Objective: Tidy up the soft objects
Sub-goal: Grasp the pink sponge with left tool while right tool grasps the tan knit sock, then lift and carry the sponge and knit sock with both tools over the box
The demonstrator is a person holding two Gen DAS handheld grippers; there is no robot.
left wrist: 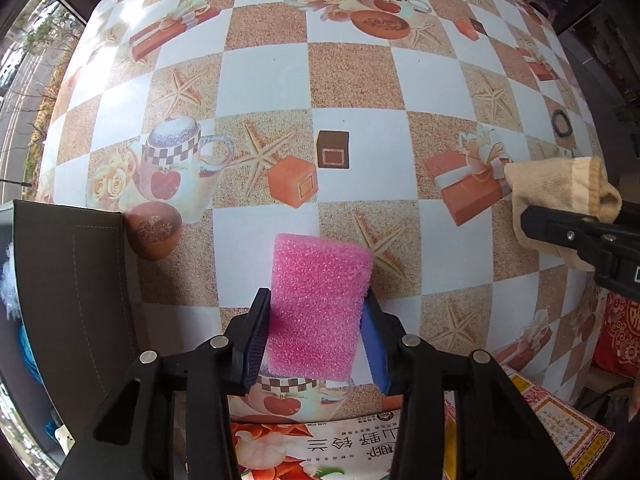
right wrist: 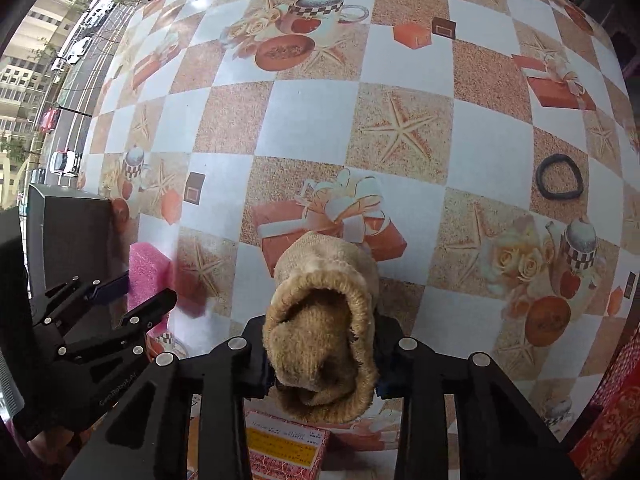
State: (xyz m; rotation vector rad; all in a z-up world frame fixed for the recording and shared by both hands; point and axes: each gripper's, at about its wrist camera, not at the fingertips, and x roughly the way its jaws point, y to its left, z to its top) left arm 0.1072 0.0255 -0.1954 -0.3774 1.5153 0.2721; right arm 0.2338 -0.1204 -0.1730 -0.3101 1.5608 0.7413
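Now both soft items are gripped and held above the checked tablecloth [left wrist: 264,76].
Left wrist: left gripper [left wrist: 316,332] clamps the pink sponge [left wrist: 320,300]. Right wrist: right gripper [right wrist: 320,360] pinches the tan sock [right wrist: 324,344]; next, probably the dark box [right wrist: 68,232].

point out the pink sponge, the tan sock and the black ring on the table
pink sponge [left wrist: 320,300], left wrist view, middle of its top face
tan sock [right wrist: 324,336], right wrist view, the bunched fabric inside its open cuff
black ring [right wrist: 559,194], right wrist view, lower band of the ring
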